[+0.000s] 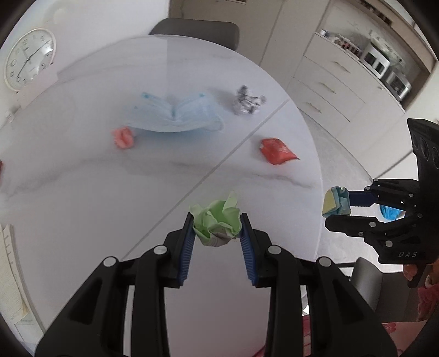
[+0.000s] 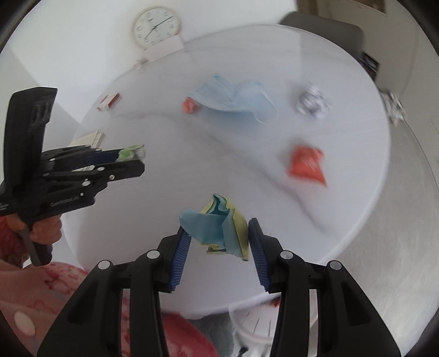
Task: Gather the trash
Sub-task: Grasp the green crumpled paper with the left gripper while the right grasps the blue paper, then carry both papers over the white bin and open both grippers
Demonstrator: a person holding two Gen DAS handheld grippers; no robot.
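The left hand-held gripper (image 1: 217, 224) is clamped on a crumpled green paper wad (image 1: 216, 219), its blue ribbed pads pressing the wad from both sides above the near part of the round white marble surface (image 1: 82, 192). The right hand-held gripper (image 2: 219, 236) is clamped on a crumpled blue-and-yellow paper (image 2: 219, 228), held over the near edge of the surface; in the left wrist view that gripper sits at the right, just past the surface's rim.

More trash lies on the surface. A light blue face mask (image 1: 175, 114) lies toward the far side, with a small pink crumpled scrap (image 1: 124, 137) touching its left end. A crumpled foil ball (image 1: 247, 101) lies to the right of the mask, apart from it. An orange-red wrapper (image 1: 277, 151) lies nearer, toward the right edge. A small red-and-white box (image 2: 108, 101) lies at the far left.

A round wall clock (image 2: 156, 26) leans beyond the far edge.
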